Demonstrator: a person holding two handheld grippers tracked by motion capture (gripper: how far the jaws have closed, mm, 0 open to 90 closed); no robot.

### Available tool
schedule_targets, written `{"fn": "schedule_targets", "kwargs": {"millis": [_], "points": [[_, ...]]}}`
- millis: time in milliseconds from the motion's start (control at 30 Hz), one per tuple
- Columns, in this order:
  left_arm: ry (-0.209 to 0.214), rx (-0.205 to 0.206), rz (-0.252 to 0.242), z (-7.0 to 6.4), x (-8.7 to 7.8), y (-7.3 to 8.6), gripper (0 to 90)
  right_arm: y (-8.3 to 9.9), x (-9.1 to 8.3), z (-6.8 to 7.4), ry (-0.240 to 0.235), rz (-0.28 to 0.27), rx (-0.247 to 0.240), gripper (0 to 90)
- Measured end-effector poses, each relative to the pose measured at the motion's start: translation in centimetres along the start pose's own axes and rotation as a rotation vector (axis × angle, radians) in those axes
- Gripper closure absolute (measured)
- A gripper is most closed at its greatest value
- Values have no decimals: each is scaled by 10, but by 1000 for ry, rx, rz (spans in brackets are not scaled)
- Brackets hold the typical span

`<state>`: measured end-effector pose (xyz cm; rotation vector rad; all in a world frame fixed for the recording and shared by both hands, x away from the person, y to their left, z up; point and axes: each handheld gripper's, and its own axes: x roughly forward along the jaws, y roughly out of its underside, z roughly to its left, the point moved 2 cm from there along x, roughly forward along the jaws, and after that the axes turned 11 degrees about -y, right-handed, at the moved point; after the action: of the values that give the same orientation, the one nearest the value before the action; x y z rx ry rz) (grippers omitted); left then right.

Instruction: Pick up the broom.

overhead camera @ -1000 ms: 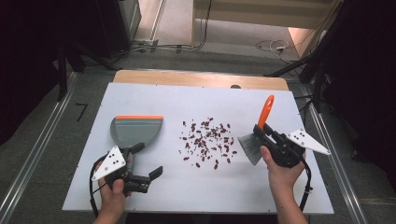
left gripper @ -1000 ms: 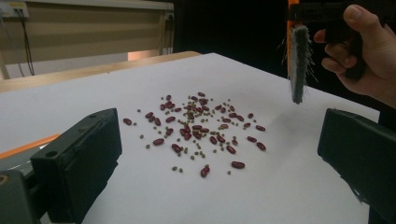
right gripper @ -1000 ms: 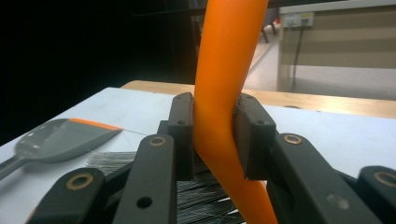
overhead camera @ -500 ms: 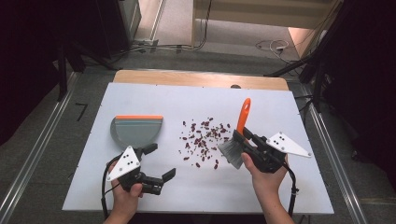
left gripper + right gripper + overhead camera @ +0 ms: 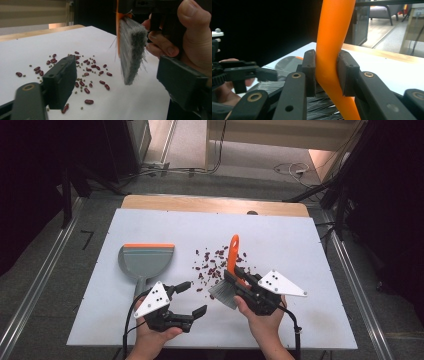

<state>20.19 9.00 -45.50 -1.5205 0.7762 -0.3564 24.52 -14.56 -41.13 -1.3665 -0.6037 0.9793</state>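
Dark red and small green beans [image 5: 216,265] lie scattered mid-table. My right gripper [image 5: 241,279] is shut on the orange handle [image 5: 332,50] of a hand brush [image 5: 231,254]. The brush's grey bristles [image 5: 222,292] hang just above the table at the near edge of the beans. My left gripper [image 5: 192,299] is open near the front edge with nothing between its jaws. It points right toward the bristles [image 5: 132,50], with the beans [image 5: 85,75] beyond it. A grey dustpan [image 5: 146,261] with an orange lip lies flat at the left, its handle beside my left hand.
The white board [image 5: 300,240] has bare room at the right and the far side. A wooden table edge [image 5: 215,202] runs behind it. Metal rails [image 5: 35,290] and dark floor flank the table. The dustpan [image 5: 287,62] lies beyond the brush in the right gripper view.
My right gripper has carried the brush left and nearer, to the edge of the beans. My left gripper has shifted right, and is still open.
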Motion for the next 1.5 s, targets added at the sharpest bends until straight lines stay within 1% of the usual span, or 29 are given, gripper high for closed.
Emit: {"fn": "schedule_targets", "kwargs": {"millis": [67,133,167,200,233,267,333,500,533,567,600,633,733,867,933,967,1000,1067,1100,1167,1200,1267,1300,1333,1367,1400,1433,1467,1500], "points": [[4,-2,3,-2,1,0,248,1,3,6,-7,2,-7,687],[38,-12,20,-7,4,0,297,2,7,12,-22,5,-11,687],[38,-12,20,-7,4,0,324,3,8,15,-24,7,-17,687],[62,-17,29,-10,5,-1,346,3,10,18,-26,7,-22,687],[62,-17,29,-10,5,-1,365,3,10,18,-26,7,-22,687],[68,-22,31,-11,5,-1,399,4,13,24,-41,6,-25,687],[81,-37,39,-13,7,-1,454,5,15,29,-45,7,-34,687],[66,-39,63,-14,10,1,605,8,21,38,-64,11,-35,687],[65,-44,66,-13,10,1,605,8,21,38,-64,11,-35,687],[65,-43,64,-13,9,1,682,9,22,40,-66,11,-39,687],[51,-44,67,-10,8,0,724,9,23,41,-69,11,-40,687],[55,-52,69,-9,8,0,763,9,23,41,-68,10,-42,687],[50,-50,72,-6,7,0,831,9,24,40,-75,13,-42,685],[42,-37,76,-3,6,-1,858,8,26,39,-88,20,-50,669],[42,-32,78,-2,5,-2,862,6,25,38,-112,18,-64,588],[41,-27,82,2,4,-2,862,5,25,37,-127,20,-68,550],[41,-27,82,2,4,-2,863,3,24,36,-139,26,-64,515],[51,-31,79,7,2,-3,864,-1,21,31,-186,25,-55,468],[62,-29,76,13,-1,-4,864,-2,20,28,-205,31,-45,444],[64,-24,72,15,-3,-5,865,-4,17,22,-225,41,-35,381],[76,-17,67,20,-7,-7,866,-5,16,20,-228,48,-34,369],[81,-16,63,22,-8,-8,867,-6,13,14,-248,64,-33,356],[87,-15,63,24,-10,-8,867,-6,12,11,-252,84,-30,354],[99,-19,61,27,-11,-8,867,-6,12,8,-256,101,-28,357],[111,-18,56,29,-12,-8,868,-6,11,5,-276,116,-27,367],[121,-16,51,30,-13,-8,868,-6,11,5,-276,116,-27,367],[128,-14,50,31,-14,-9,868,-5,10,0,-323,135,-19,374],[141,-9,47,33,-15,-9,868,-4,9,-3,-351,147,-16,376],[174,-4,41,35,-16,-10,867,-3,9,-5,-380,160,-13,376]]}}
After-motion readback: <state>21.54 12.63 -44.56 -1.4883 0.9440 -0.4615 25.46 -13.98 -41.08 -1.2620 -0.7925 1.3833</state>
